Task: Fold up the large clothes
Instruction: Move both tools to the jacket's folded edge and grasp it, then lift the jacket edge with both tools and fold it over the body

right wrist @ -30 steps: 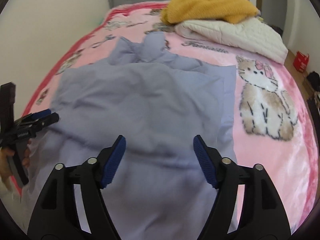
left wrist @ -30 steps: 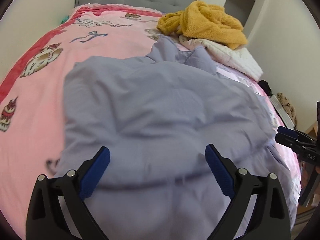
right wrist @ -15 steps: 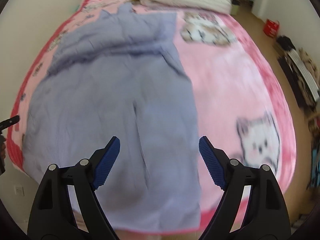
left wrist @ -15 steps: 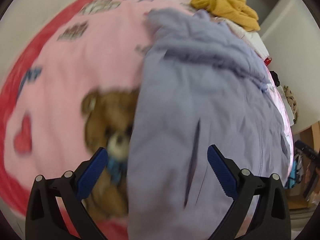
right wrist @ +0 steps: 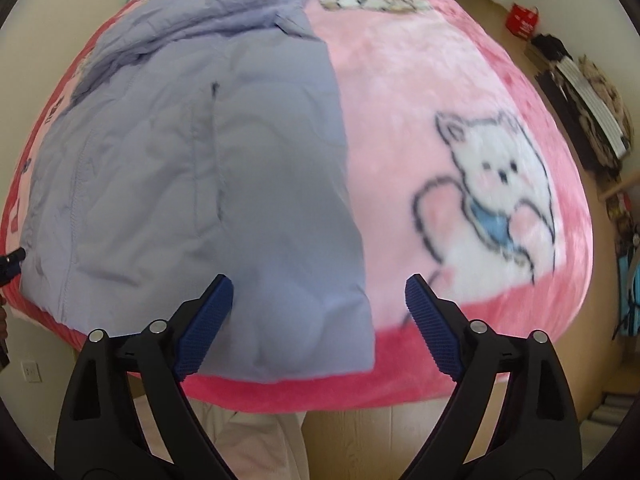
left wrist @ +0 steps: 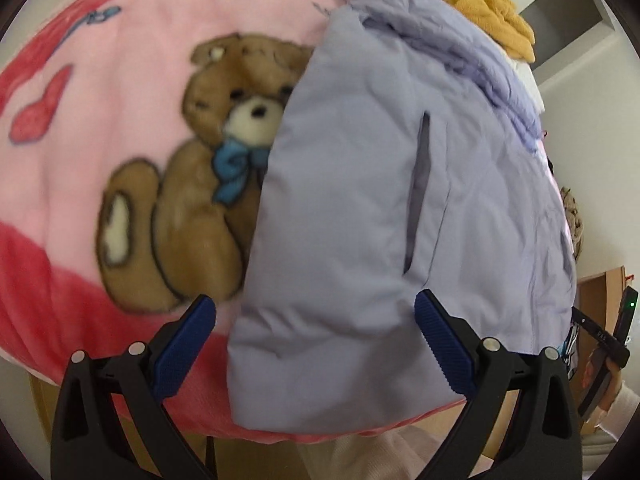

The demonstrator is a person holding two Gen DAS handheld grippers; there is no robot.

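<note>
A large lilac padded jacket [left wrist: 380, 200] lies spread lengthwise on a pink cartoon blanket [left wrist: 100, 120], its hem hanging at the bed's near edge. It also shows in the right wrist view [right wrist: 200, 160]. My left gripper [left wrist: 316, 344] is open, hovering before the hem's left corner. My right gripper [right wrist: 320, 320] is open, hovering before the hem's right corner [right wrist: 352, 340]. Neither touches the jacket. The right gripper shows at the far right of the left wrist view [left wrist: 600, 340].
A mustard garment [left wrist: 488, 12] and white bedding lie at the head of the bed. The blanket [right wrist: 460, 140] has bare room right of the jacket. Items line the floor by the wall [right wrist: 584, 92], with a red box [right wrist: 522, 22] farther back.
Both grippers pulled back from above the jacket's middle to the bed's near edge and moved apart, left toward the left hem corner, right toward the right corner. Both stayed open.
</note>
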